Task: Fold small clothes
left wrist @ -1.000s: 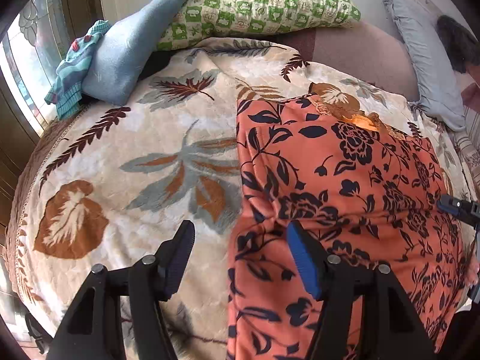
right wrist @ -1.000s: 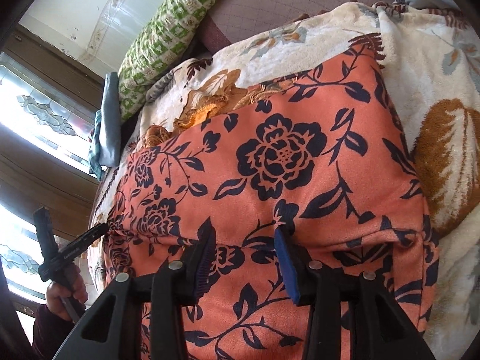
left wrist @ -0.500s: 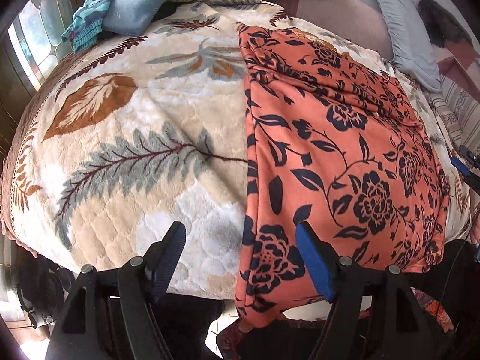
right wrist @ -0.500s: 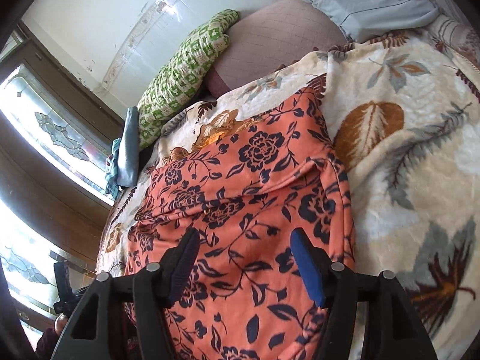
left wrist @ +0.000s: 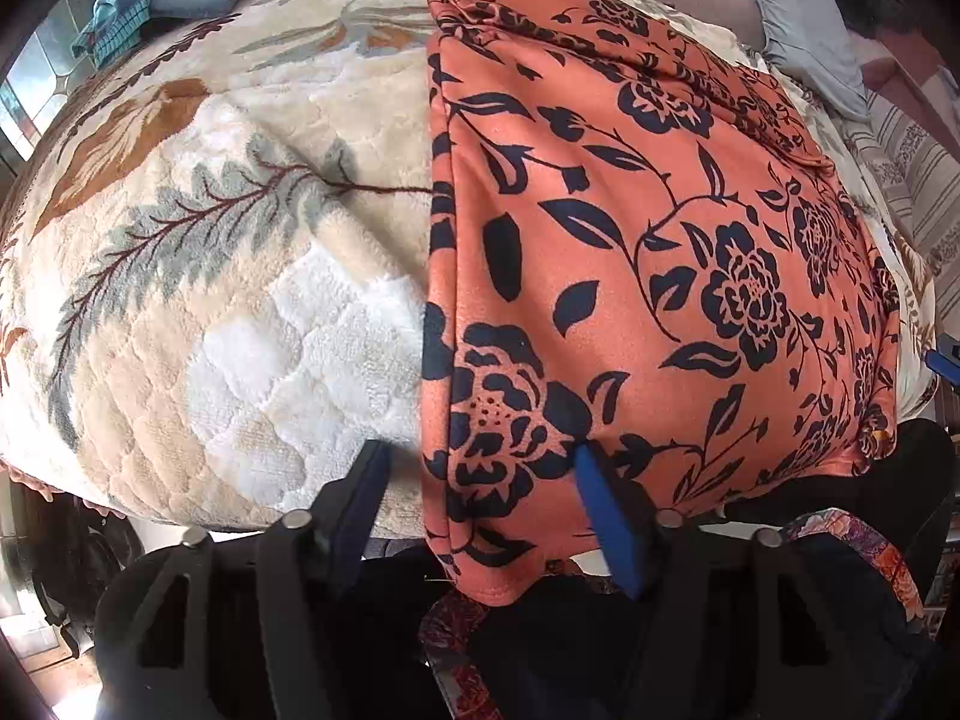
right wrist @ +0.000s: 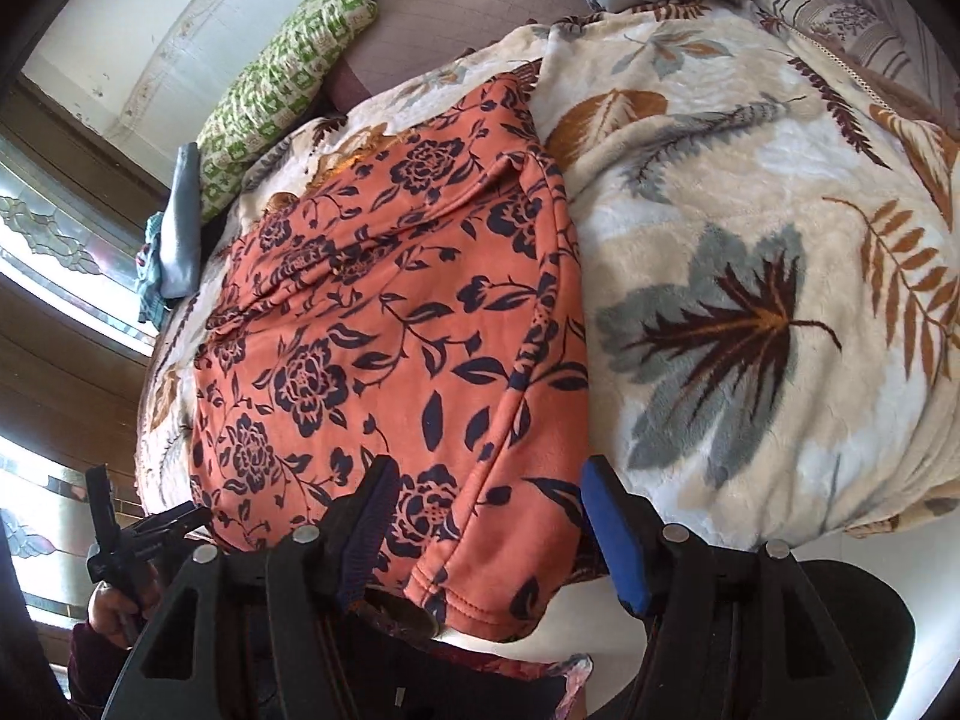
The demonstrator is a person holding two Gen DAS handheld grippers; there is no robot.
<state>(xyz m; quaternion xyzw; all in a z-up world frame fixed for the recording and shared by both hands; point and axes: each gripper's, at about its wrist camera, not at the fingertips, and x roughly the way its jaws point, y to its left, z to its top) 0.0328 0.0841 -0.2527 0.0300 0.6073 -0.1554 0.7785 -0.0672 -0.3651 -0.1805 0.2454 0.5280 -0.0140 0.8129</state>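
Note:
An orange garment with dark flowers [left wrist: 660, 240] lies folded flat on the leaf-patterned blanket [left wrist: 240, 300], its near hem hanging over the bed's edge. My left gripper [left wrist: 480, 480] straddles the near left corner of that hem. Its jaws are closing, cloth lies between them, and the pads do not press on it. In the right wrist view the same garment [right wrist: 384, 330] has its near right corner between the fingers of my right gripper [right wrist: 486, 498], which stands open. A hand holds the left gripper [right wrist: 138, 540] at the lower left there.
A green patterned pillow [right wrist: 288, 90], a blue pillow [right wrist: 180, 222] and a teal cloth [left wrist: 114, 24] lie at the head of the bed by the window [right wrist: 48, 240]. A grey pillow [left wrist: 804, 18] sits at the far right. The blanket [right wrist: 750, 240] spreads right of the garment.
Both grippers drew back from over the garment to the bed's near edge. The right jaws widened off the cloth. The left jaws widened, then narrowed around the hem corner.

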